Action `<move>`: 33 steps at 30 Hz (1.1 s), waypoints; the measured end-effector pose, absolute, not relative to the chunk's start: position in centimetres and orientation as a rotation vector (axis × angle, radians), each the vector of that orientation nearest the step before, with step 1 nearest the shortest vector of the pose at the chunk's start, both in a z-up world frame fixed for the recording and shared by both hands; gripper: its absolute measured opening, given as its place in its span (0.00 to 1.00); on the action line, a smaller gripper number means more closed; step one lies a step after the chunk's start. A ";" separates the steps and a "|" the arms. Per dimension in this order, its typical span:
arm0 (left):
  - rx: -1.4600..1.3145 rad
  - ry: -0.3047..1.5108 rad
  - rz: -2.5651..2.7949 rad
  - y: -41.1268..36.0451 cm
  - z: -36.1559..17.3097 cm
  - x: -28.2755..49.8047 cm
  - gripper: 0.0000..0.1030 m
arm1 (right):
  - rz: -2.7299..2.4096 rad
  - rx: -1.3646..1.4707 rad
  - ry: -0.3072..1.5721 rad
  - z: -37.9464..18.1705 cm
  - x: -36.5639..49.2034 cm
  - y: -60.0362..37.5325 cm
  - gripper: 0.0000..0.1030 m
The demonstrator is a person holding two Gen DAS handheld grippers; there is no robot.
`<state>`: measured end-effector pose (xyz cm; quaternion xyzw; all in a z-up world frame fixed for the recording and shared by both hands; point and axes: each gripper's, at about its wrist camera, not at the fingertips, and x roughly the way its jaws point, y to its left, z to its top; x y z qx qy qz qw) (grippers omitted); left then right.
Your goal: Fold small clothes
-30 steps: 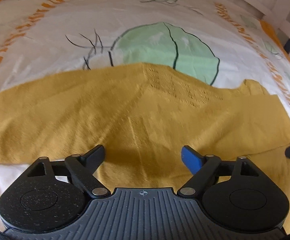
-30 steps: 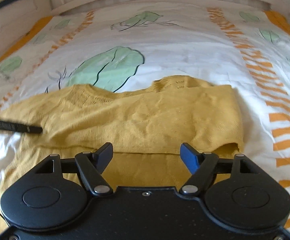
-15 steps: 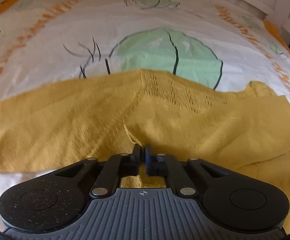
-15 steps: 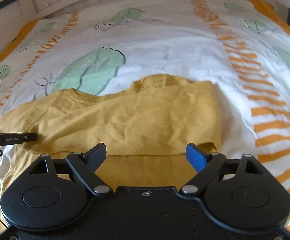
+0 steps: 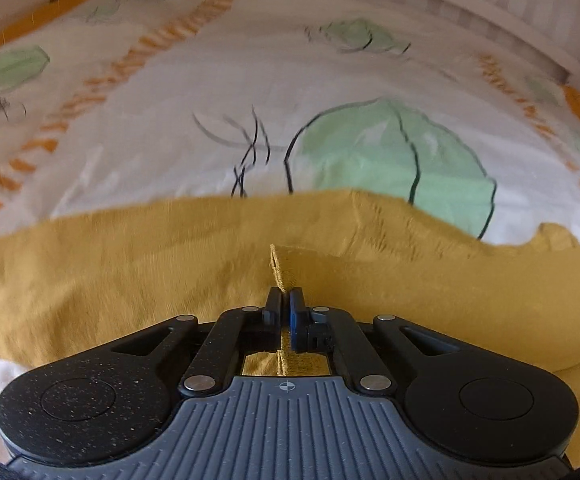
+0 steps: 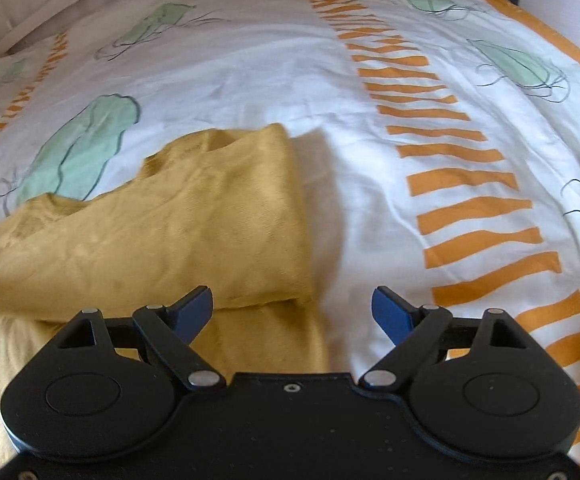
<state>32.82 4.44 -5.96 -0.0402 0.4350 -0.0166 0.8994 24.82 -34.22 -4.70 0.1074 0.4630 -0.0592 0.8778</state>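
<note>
Mustard garment (image 5: 130,264) — fold now pinched by left tool (image 5: 285,300), lifted, right tool (image 6: 292,304) still spread.

Mustard-yellow garment (image 5: 130,276), leaf-printed white bedspread (image 6: 370,208)

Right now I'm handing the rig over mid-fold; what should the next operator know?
Left gripper: shut on a pinched ridge of the mustard garment, raised slightly off the bedsheet.
Right gripper: open, holding nothing, over the garment's right edge.
Garment: lying across the patterned bedsheet, one side already folded over onto the body.
Left: carry the pinched fabric over to complete the next fold, then flatten.
</note>
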 end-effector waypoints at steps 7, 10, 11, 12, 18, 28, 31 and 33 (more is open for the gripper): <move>-0.080 0.973 -0.030 5.1 -7.4 33.3 0.10 | -0.163 0.221 0.991 -6.3 25.5 -34.9 0.85; -0.154 0.984 -0.082 6.1 -7.5 33.2 0.27 | -0.166 0.210 1.006 -6.4 25.5 -34.8 0.87; -0.193 0.985 -0.094 6.5 -7.4 33.1 0.32 | -0.165 0.208 1.008 -6.1 25.4 -34.7 0.87; -0.218 0.983 -0.089 6.7 -7.3 33.0 0.32 | -0.160 0.212 1.004 -5.9 25.3 -34.7 0.87; -0.064 0.844 0.076 7.8 -4.5 31.5 0.44 | -0.090 0.257 0.912 -3.8 24.8 -33.7 0.93; -0.287 0.802 0.281 17.3 -3.6 29.8 0.46 | 0.183 0.360 0.856 -2.6 24.3 -28.3 0.97; -0.334 0.788 0.339 20.0 -3.5 28.7 0.47 | 0.252 0.357 0.861 -2.7 24.1 -26.5 0.97; -0.357 0.780 0.380 21.5 -3.5 28.1 0.47 | 0.290 0.349 0.861 -2.9 23.8 -25.5 0.98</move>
